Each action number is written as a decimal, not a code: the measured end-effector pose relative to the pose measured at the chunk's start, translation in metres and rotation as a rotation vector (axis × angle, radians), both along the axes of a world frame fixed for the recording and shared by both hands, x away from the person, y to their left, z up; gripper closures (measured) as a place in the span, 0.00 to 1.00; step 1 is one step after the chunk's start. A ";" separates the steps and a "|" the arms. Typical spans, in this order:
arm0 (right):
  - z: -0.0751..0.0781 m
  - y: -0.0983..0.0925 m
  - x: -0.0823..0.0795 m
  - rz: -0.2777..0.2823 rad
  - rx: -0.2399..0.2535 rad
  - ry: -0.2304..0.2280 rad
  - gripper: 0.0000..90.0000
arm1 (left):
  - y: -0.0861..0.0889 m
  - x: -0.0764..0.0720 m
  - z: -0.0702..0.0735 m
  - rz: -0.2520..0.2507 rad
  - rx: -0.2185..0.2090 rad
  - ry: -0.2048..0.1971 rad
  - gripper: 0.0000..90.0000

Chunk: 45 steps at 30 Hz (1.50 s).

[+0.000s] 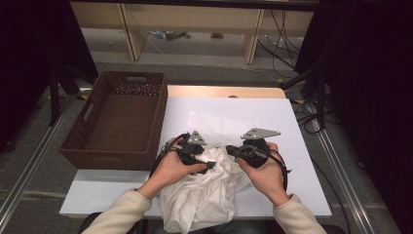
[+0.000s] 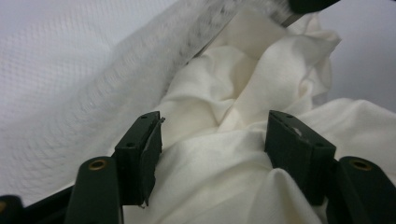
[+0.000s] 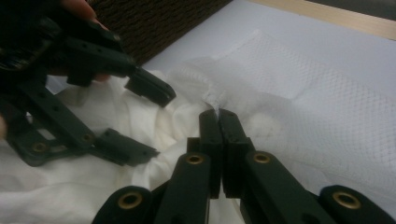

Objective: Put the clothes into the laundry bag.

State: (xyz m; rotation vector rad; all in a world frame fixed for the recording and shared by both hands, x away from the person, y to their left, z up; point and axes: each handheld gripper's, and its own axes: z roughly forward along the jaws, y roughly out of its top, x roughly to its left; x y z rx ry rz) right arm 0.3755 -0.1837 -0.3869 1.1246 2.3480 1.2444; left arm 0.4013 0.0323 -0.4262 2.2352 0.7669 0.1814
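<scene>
White tabletop [image 1: 292,161] runs under everything you're working on, with a brown wicker basket [image 1: 117,122] standing at its left end. Take that basket as your landmark.

Your cloth [image 1: 204,187], a crumpled white heap, lies just right of the basket's near corner and spills over the table's near edge toward you. A flatter, mesh-textured part of it [image 3: 299,98] spreads away from you, level with the basket's right wall.

Your right gripper [image 3: 218,116], on the side of the heap away from the basket, has its jaws pressed together on a pinch of the mesh cloth, with a small tuft poking out at the tips.

Your left gripper [image 2: 215,135], between the basket and the right gripper, stands with its jaws apart. Cloth folds lie in the gap, but the pads [image 2: 152,154] are not pressing on them, so it holds nothing.

What matters for your next move: the loose cloth lies directly ahead of and beneath the left jaws, the ridge of the fold running away from them toward the right gripper's pinch. Your left hand [image 1: 173,168] is the one free to take a grip, I judge; closing where it stands would catch that ridge.
</scene>
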 end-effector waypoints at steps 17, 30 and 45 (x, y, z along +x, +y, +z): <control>0.007 0.009 0.000 0.003 0.003 -0.045 1.00 | -0.017 -0.020 0.015 -0.048 -0.063 0.028 0.93; 0.018 0.016 -0.012 0.026 0.053 -0.035 1.00 | -0.033 -0.014 0.024 0.073 -0.118 -0.136 0.94; 0.027 0.014 -0.015 0.027 0.110 -0.090 1.00 | -0.037 -0.030 0.031 0.120 -0.056 -0.297 0.93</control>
